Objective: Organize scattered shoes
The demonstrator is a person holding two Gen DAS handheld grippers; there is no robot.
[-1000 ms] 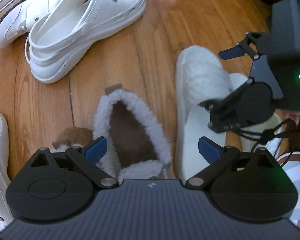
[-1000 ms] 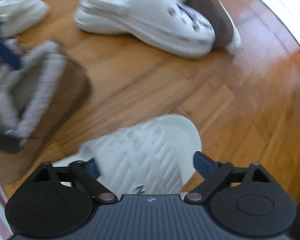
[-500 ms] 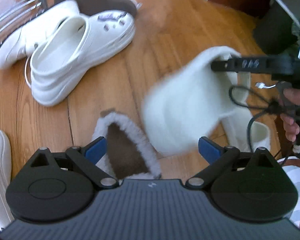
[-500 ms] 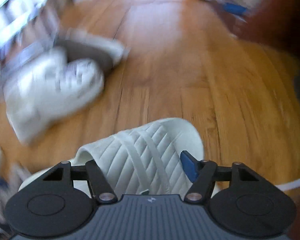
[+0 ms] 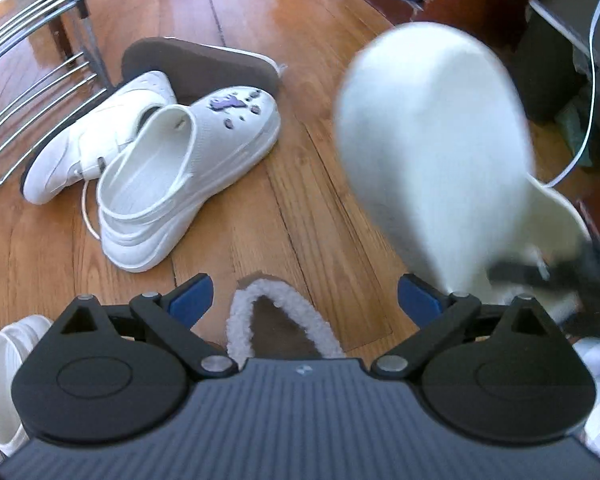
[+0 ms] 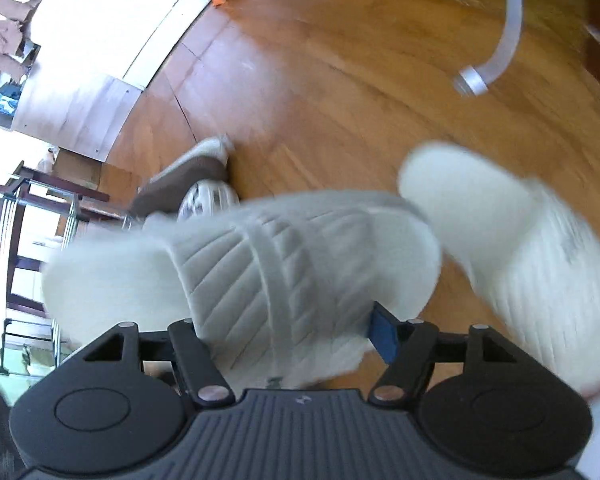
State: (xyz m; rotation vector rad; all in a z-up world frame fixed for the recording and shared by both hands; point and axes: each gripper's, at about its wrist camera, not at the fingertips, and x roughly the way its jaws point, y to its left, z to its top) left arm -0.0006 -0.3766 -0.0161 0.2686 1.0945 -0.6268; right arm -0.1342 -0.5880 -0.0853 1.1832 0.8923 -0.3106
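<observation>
A ribbed white slide [image 6: 276, 264] lies blurred and askew between the jaws of my right gripper [image 6: 288, 332], which are opening; only the blue right pad [image 6: 384, 336] shows, at the slide's edge. In the left wrist view the same slide [image 5: 432, 152] is up in the air, sole towards the camera. Its mate [image 6: 540, 264] lies on the floor to the right. My left gripper [image 5: 305, 298] stands open over a brown fleece-lined slipper [image 5: 276, 320], with nothing gripped.
On the wooden floor to the left lie a white clog with charms [image 5: 188, 176], a white sneaker [image 5: 96, 140] and an upturned brown slipper [image 5: 204, 64]. A metal rack [image 5: 28, 40] stands far left. Another white clog [image 5: 4, 360] is at the lower left. Dark furniture is at the right.
My right gripper closed on the white slide, lifted it off the floor and swung and rolled it to the right; its jaws now stand wider again. My left gripper rose a little.
</observation>
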